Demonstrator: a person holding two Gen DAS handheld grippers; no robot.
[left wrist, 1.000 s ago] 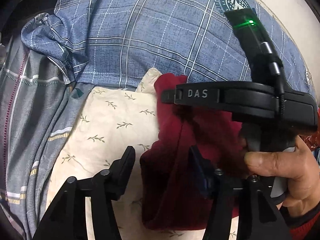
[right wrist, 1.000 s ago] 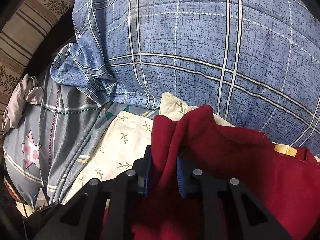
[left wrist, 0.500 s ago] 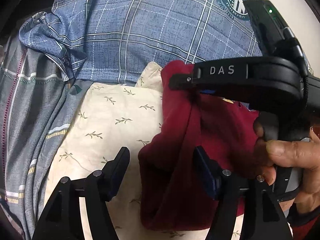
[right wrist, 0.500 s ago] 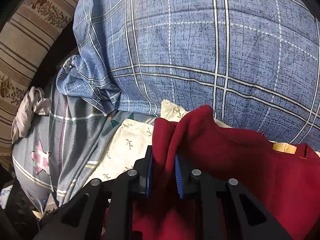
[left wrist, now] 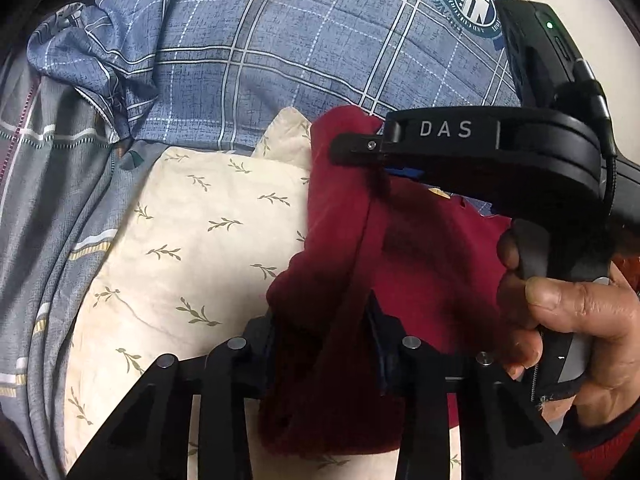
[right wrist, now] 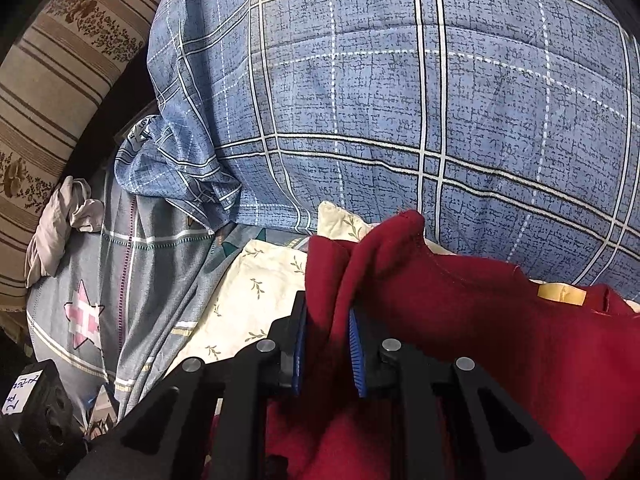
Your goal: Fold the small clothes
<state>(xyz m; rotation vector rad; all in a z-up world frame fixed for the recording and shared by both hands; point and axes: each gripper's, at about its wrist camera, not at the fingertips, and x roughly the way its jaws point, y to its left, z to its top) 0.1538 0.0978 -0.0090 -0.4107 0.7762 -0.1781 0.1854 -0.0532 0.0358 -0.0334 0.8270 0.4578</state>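
Red garment — folds hide left gripper pads | closing

Left tongs closing on bunched fold of dark red garment, cloth between jaws. Garment lies over cream leaf-print pillow. Right tongs, held by hand, pinch garment's upper edge. Blue plaid quilt behind pillow; grey striped sheet at pillow's left edge.
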